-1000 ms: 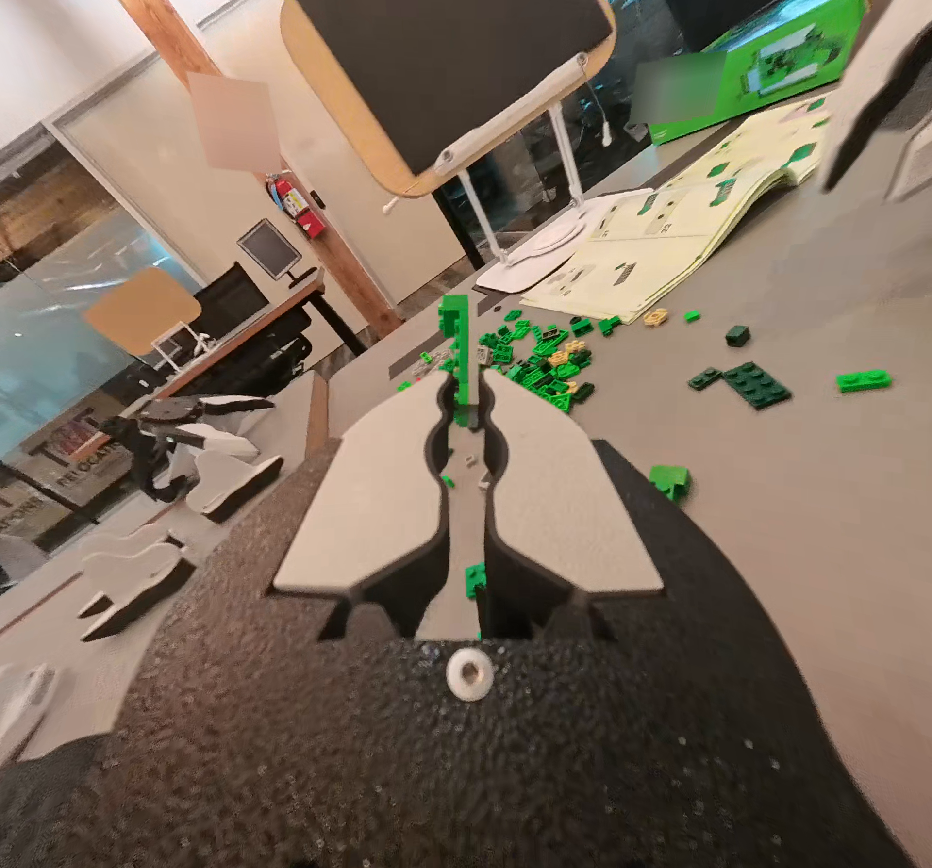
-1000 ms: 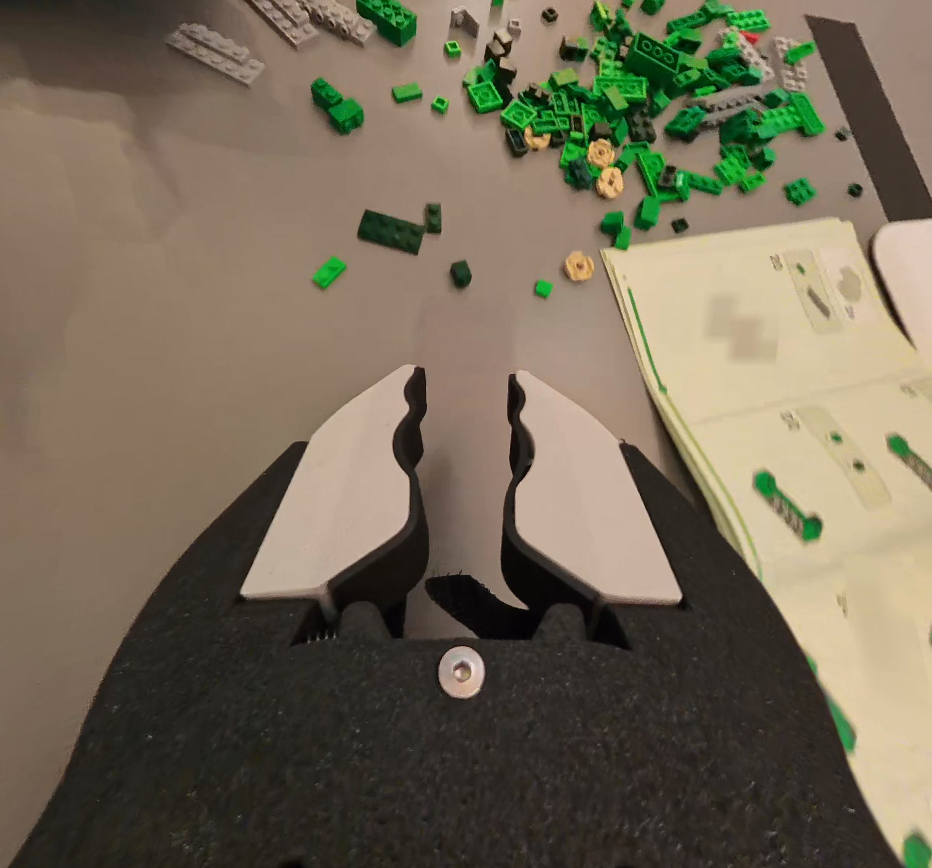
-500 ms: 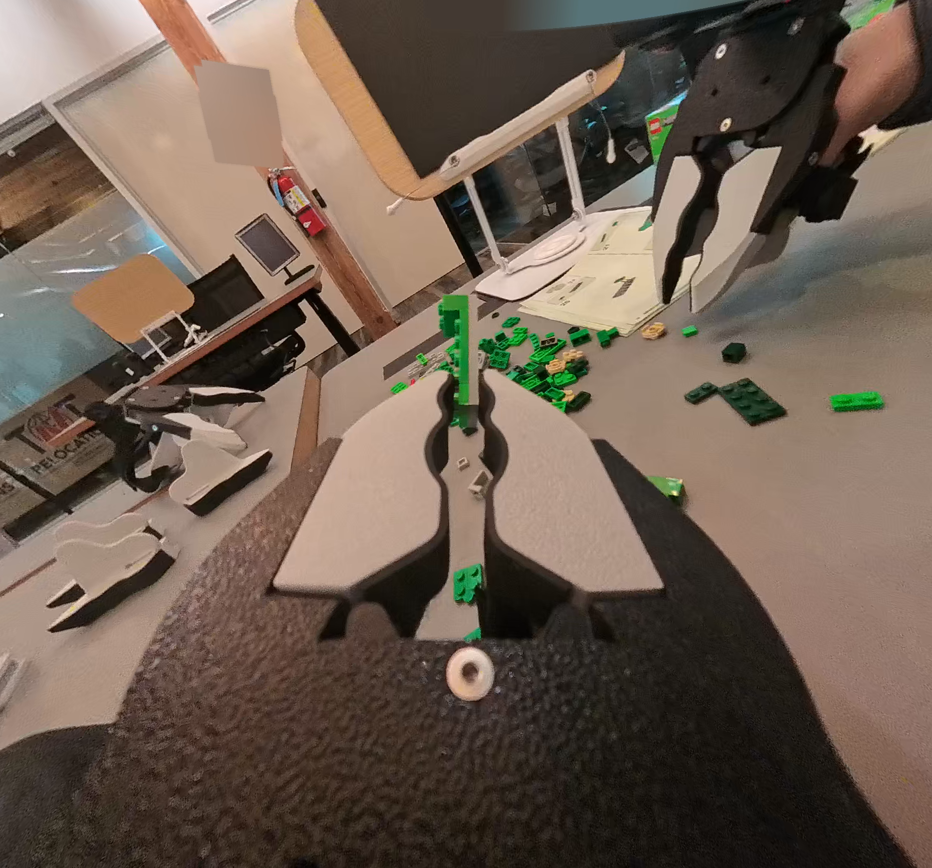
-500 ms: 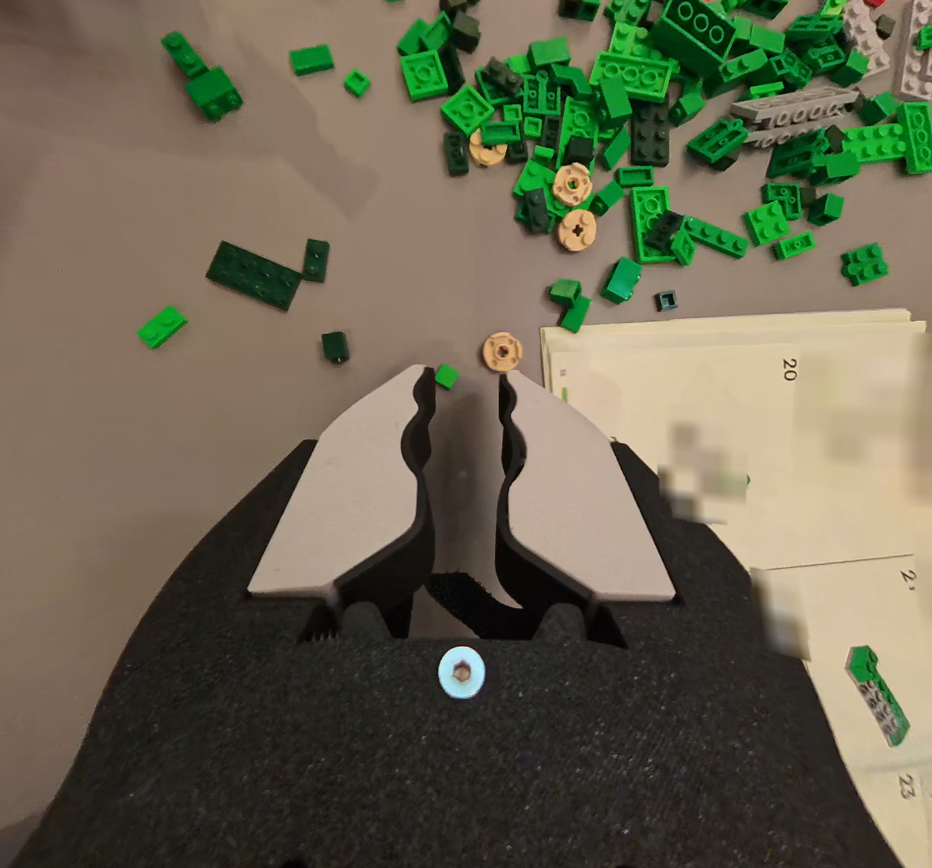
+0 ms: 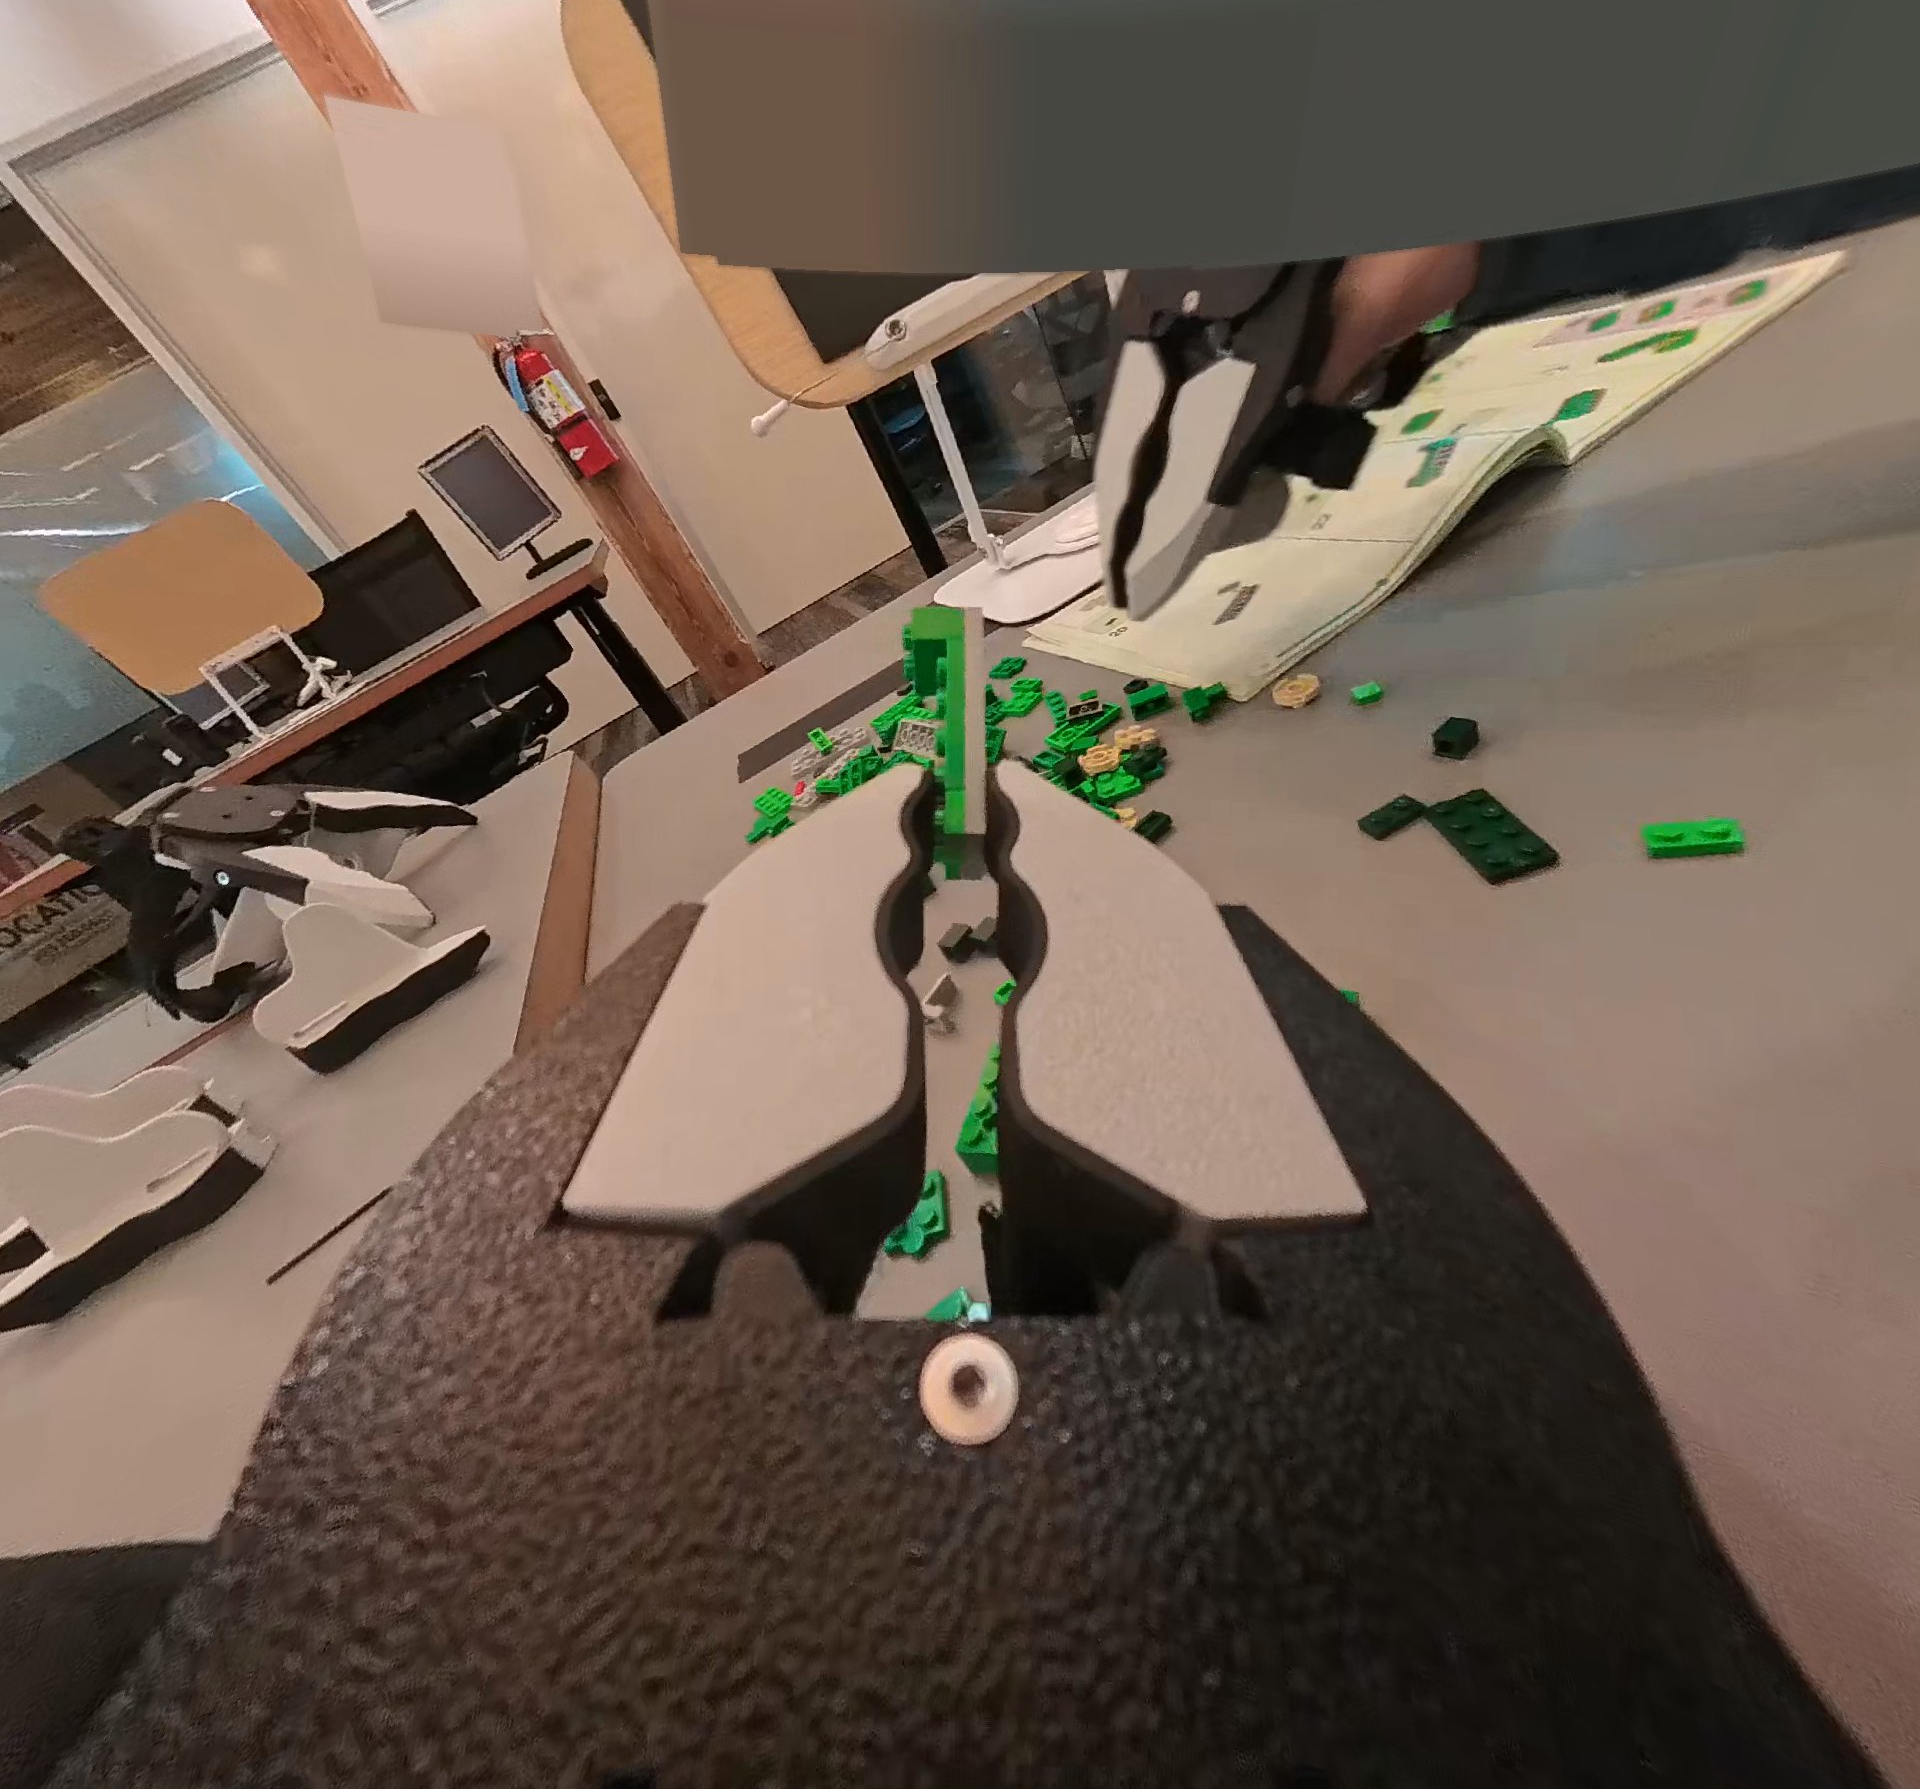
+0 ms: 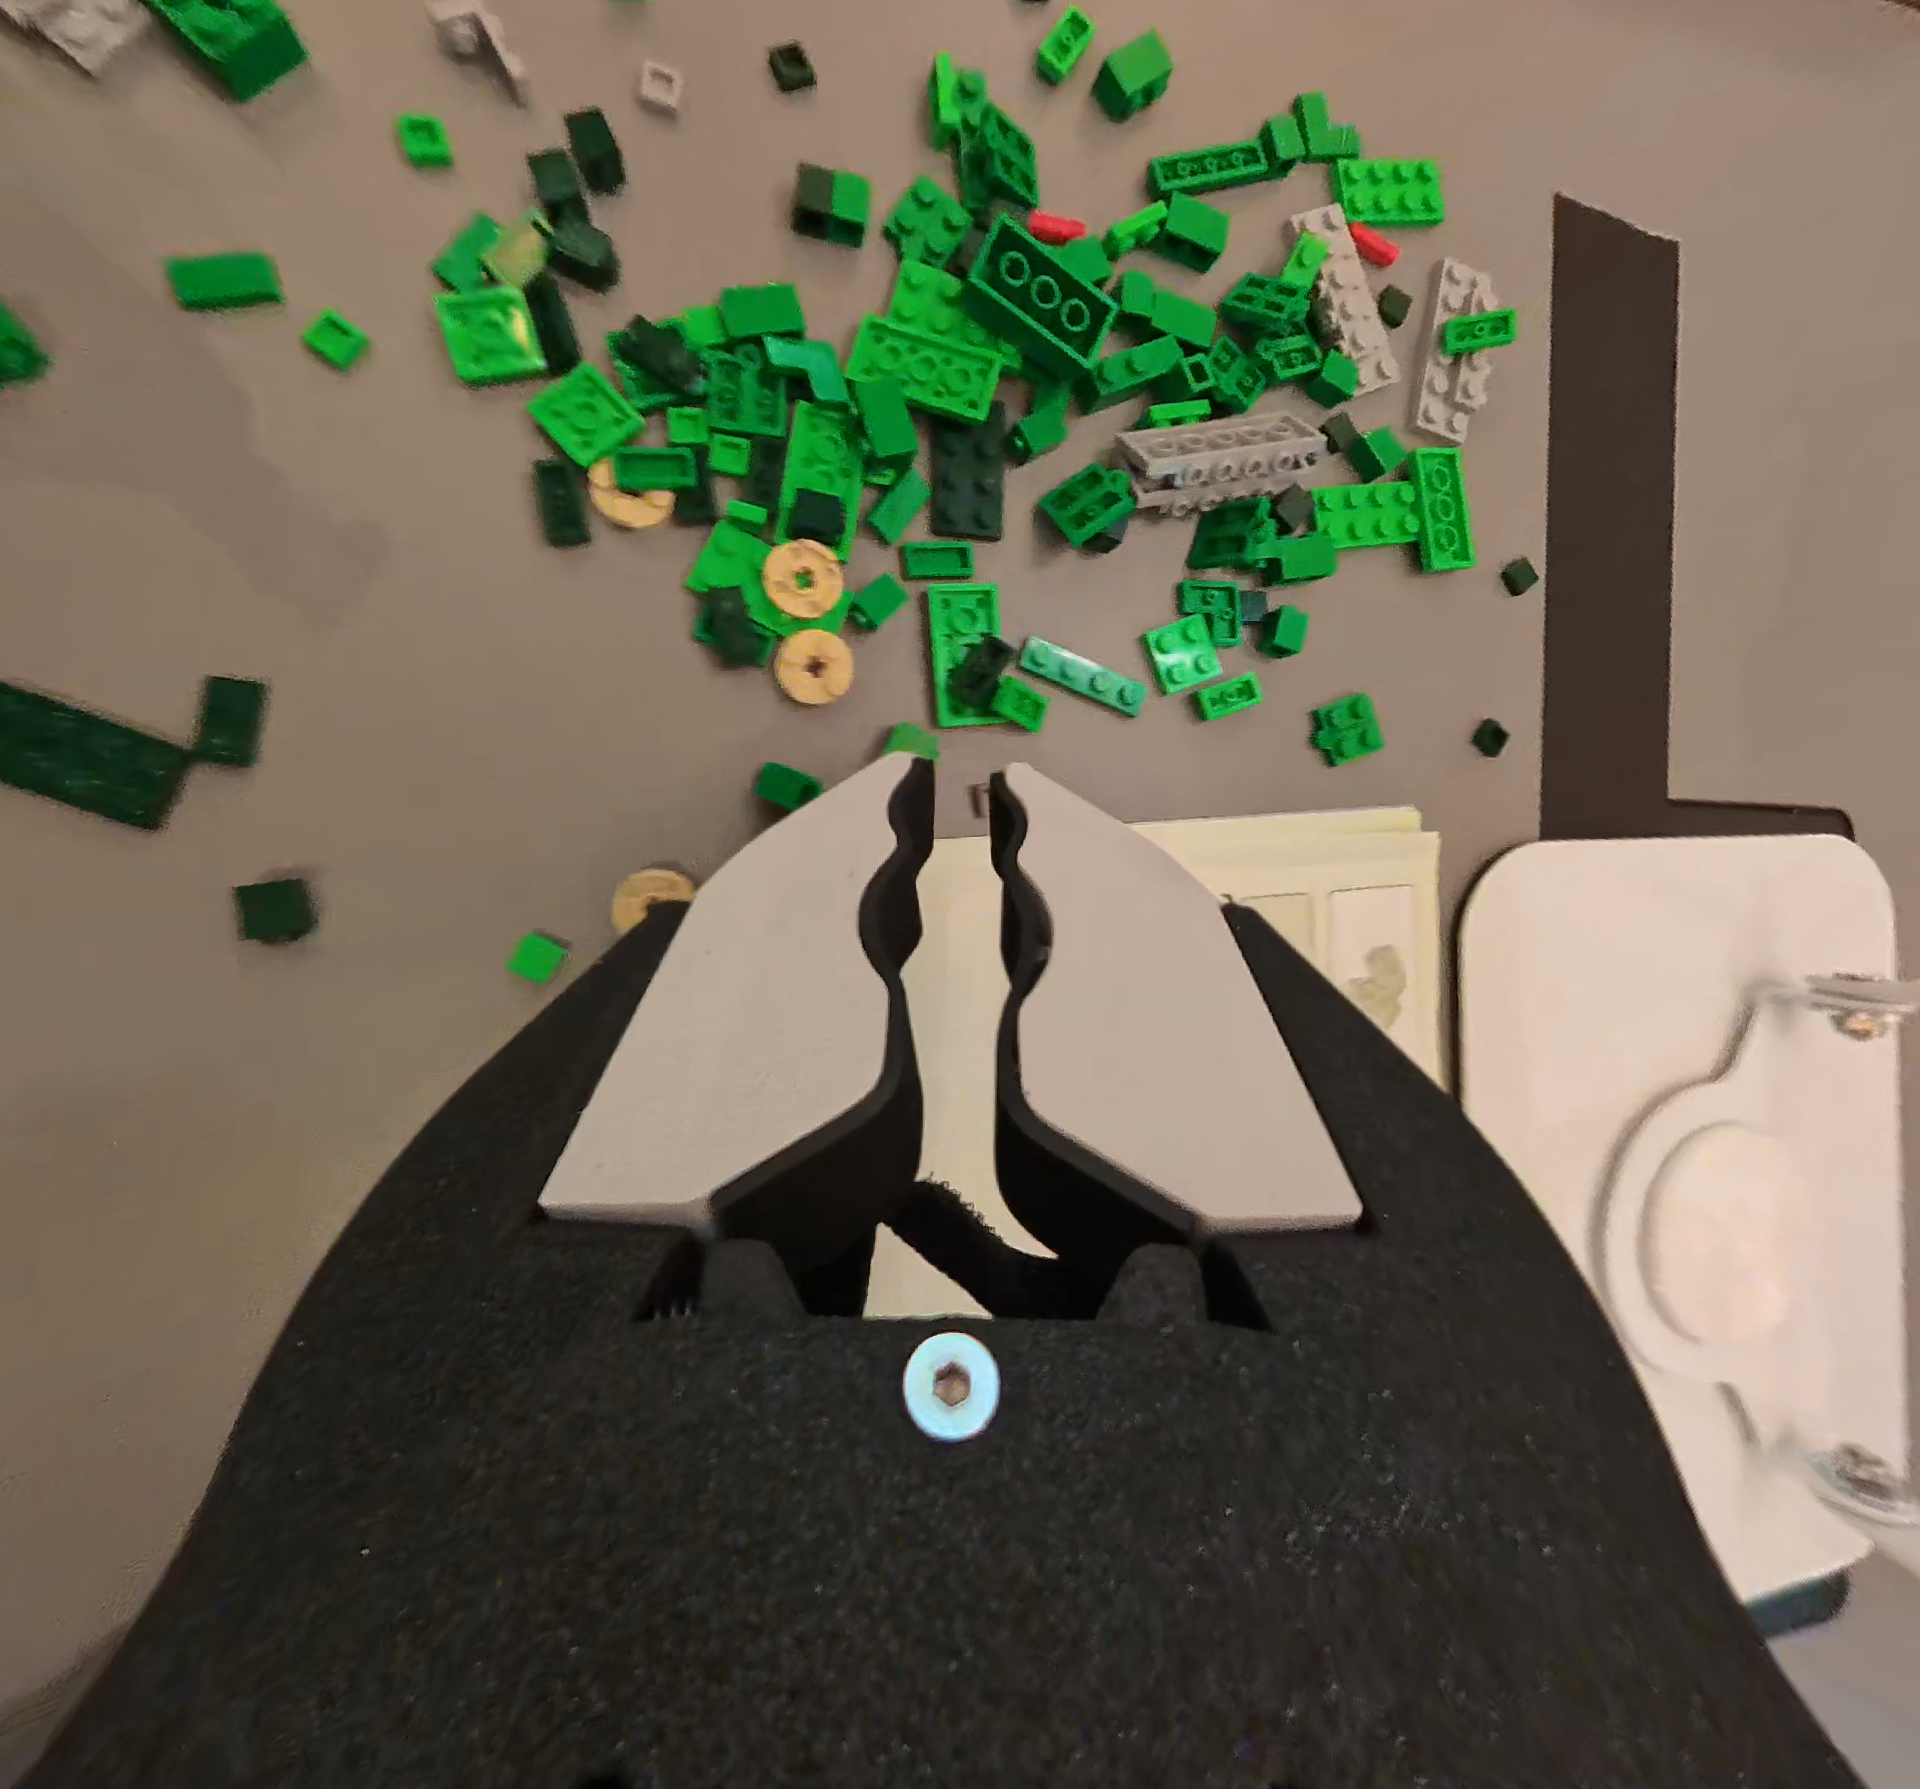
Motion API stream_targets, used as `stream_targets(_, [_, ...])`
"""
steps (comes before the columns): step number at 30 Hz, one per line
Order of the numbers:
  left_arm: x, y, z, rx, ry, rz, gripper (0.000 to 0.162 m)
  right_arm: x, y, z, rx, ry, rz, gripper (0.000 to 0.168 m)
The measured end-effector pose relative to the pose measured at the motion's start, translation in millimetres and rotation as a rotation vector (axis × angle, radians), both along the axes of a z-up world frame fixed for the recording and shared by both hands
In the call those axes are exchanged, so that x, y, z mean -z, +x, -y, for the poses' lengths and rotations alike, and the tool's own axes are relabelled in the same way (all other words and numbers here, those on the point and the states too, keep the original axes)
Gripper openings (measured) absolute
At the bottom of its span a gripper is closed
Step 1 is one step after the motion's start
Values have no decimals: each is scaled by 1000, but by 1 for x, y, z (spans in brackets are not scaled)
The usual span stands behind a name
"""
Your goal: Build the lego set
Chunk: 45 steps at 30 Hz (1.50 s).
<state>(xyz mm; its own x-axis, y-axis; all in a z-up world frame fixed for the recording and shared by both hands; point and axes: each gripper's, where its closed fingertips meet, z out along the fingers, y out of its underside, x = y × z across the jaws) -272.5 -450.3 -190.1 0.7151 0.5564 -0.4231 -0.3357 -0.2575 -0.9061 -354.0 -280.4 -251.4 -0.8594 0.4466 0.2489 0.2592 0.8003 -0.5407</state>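
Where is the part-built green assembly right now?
In the left wrist view, the green assembly stands upright, pinched between the left gripper fingers, above the brick pile.

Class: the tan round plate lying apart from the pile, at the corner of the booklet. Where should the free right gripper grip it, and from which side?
Grip the tan round plate across its rim, from straight above. It lies flat with table bare around most of it, so fingers fit either side; being round, any angle works. The right gripper, slightly open, probably needs to open wider first.
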Motion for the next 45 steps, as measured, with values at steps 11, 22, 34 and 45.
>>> stream_targets(11, [6,9,-14,50,-79,-55,7,37,-14,-11,-49,63,280,11])
stream_targets(22, [9,10,-17,74,-86,-26,7,38,-7,27,51,-57,260,11])
stream_targets(34, [13,11,-19,91,-100,-10,8,34,-11,42,76,-121,254,17])
stream_targets(45, [13,21,-26,160,-107,-21,8,27,-18,44,56,-75,159,14])
